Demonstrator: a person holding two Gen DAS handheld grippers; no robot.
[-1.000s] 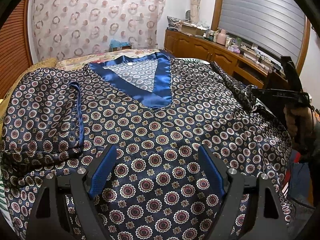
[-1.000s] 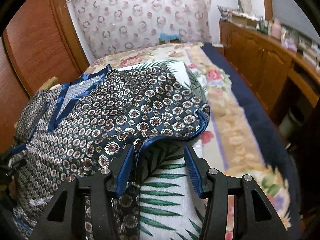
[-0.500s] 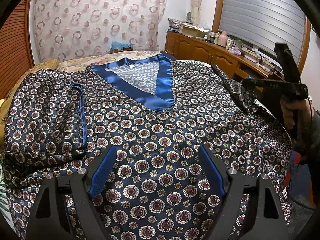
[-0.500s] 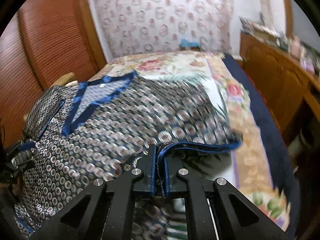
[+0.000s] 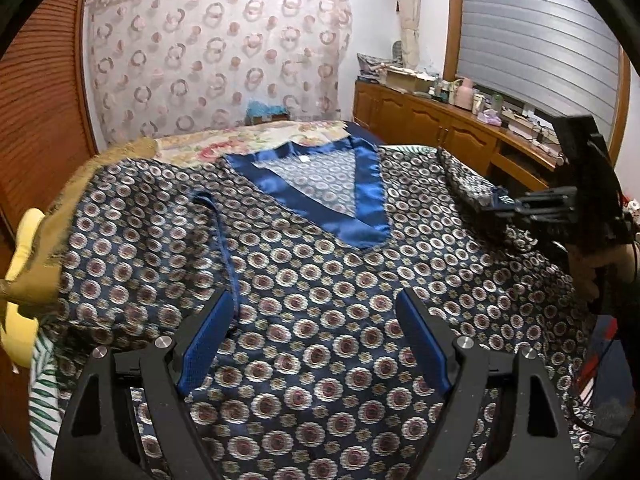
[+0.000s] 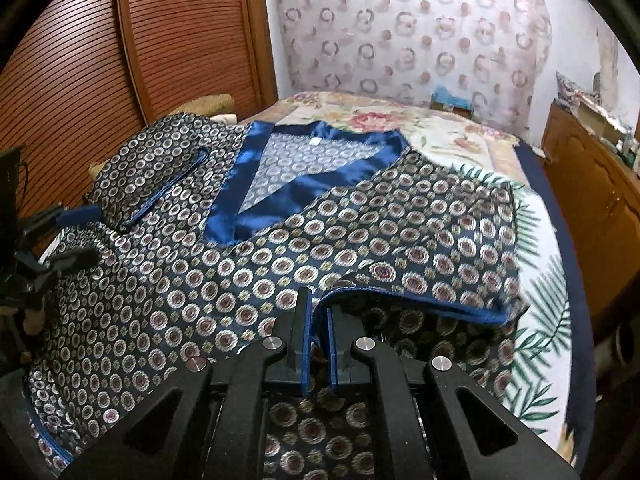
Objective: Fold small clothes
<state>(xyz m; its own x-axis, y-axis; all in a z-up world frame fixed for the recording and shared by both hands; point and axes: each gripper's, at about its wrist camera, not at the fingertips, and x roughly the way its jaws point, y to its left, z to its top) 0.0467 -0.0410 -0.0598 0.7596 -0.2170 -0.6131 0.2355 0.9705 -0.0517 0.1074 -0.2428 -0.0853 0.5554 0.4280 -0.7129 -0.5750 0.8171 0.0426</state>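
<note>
A navy satin shirt [image 5: 320, 280] with medallion print and a blue V-neck collar [image 5: 360, 196] lies spread on the bed; it also shows in the right wrist view [image 6: 280, 248]. Its left sleeve [image 5: 152, 216] is folded over the body. My left gripper [image 5: 316, 336] is open and empty, low over the shirt's lower front. My right gripper [image 6: 318, 320] is shut on the blue-trimmed cuff edge [image 6: 400, 300] of the right sleeve and lifts it over the body. In the left wrist view the right gripper [image 5: 492, 204] is at the far right.
The bed has a floral and leaf-print cover [image 6: 540, 280]. A wooden louvred wardrobe [image 6: 80, 60] stands on the left. A wooden sideboard [image 5: 440, 128] with clutter runs along the right wall. A yellow plush thing [image 5: 20, 264] lies at the bed's left edge.
My right gripper closed on the right sleeve's cuff edge and carried it up and left over the shirt. My left gripper stayed open and shifted slightly left.
</note>
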